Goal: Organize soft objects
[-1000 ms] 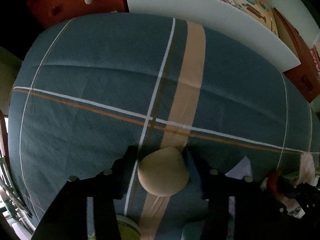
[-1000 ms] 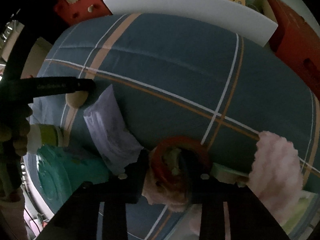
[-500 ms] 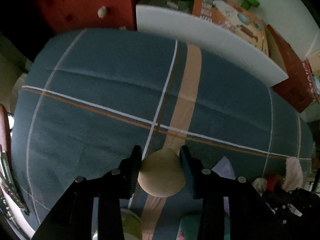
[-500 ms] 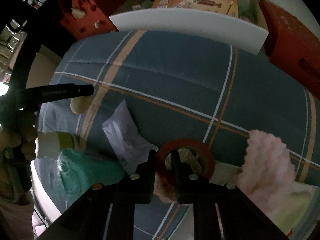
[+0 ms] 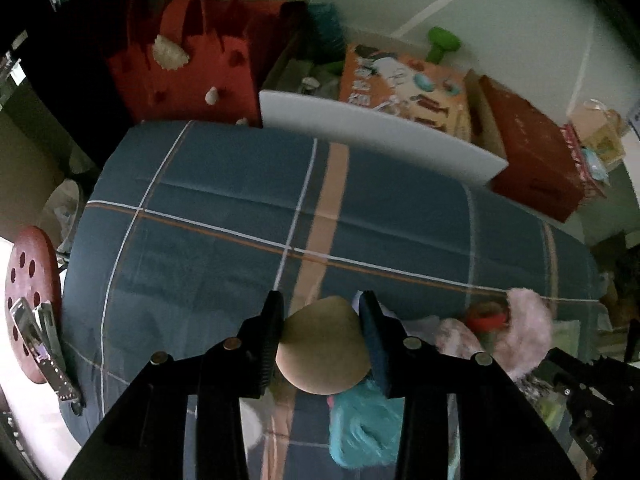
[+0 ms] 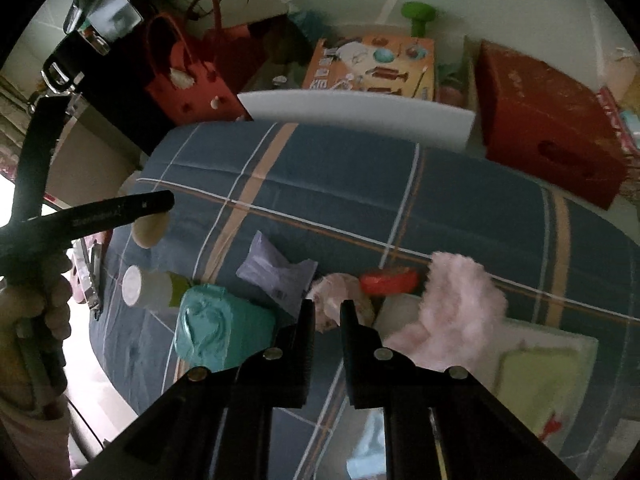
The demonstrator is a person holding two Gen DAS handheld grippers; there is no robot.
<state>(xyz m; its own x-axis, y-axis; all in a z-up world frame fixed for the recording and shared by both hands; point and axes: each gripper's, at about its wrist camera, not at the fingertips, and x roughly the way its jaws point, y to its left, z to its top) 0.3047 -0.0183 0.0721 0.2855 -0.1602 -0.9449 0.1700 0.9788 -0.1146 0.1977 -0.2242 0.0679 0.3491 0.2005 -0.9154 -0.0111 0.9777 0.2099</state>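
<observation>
My left gripper (image 5: 320, 304) is shut on a tan teardrop sponge (image 5: 322, 354) and holds it above the blue plaid bed (image 5: 240, 208). In the right wrist view the same sponge (image 6: 149, 229) hangs under the left gripper at the left. My right gripper (image 6: 327, 310) is nearly closed and holds nothing, raised above a red tape ring (image 6: 389, 282) that lies on the bed. A pink fluffy cloth (image 6: 456, 304), a small pink plush (image 6: 336, 292), a lilac tissue pack (image 6: 276, 274) and a teal soft roll (image 6: 218, 330) lie around it.
A white foam board (image 6: 360, 114) lines the far edge of the bed. Red boxes (image 6: 548, 120), a red bag (image 5: 188, 68) and an orange toy box (image 6: 372, 64) stand behind it. A white-and-green bottle (image 6: 154, 288) lies at the left, a green towel (image 6: 536, 384) at the right.
Both grippers have risen and pulled back from the bed. The left lifted the tan sponge. The right let go of the red tape ring, which now lies flat on the bed.
</observation>
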